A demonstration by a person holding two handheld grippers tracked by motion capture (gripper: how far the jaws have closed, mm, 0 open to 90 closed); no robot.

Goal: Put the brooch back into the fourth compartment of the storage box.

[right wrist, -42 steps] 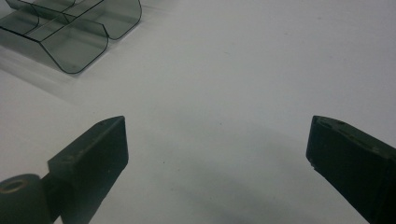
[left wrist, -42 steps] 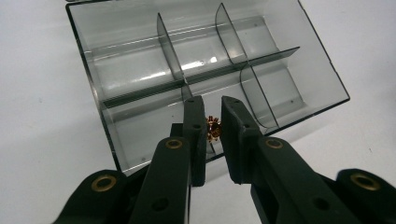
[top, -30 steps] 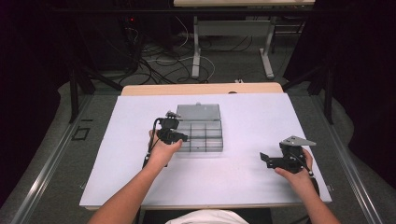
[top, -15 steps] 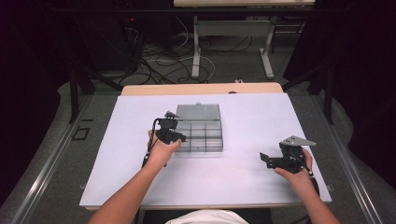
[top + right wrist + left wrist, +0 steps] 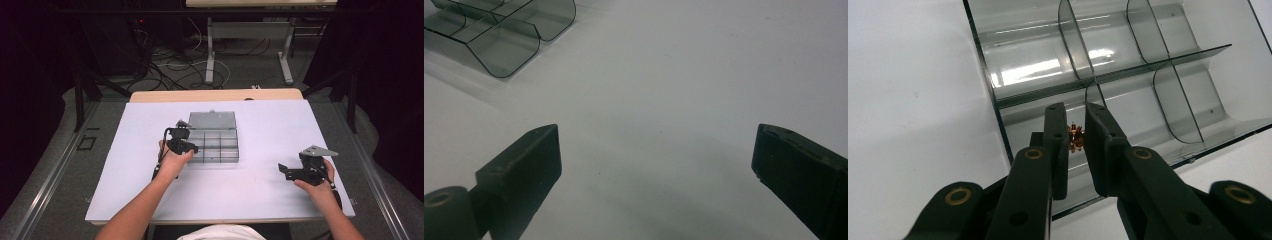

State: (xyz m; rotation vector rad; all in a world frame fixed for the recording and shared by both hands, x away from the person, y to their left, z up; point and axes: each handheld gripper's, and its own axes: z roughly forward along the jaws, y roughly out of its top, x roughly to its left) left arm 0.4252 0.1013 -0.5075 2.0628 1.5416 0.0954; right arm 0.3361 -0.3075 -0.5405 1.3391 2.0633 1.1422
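The left gripper (image 5: 1075,137) pinched a small brass gear (image 5: 1076,137) over the compartment box (image 5: 220,150)'s near-left cell, apparently about to release it; the right gripper (image 5: 656,155) hovered wide-jawed above the white table (image 5: 260,130).

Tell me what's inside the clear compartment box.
The visible compartments of the box look bare. A small copper gear-like piece sits between the left gripper jaws above one; the jaws hide that compartment's near part.
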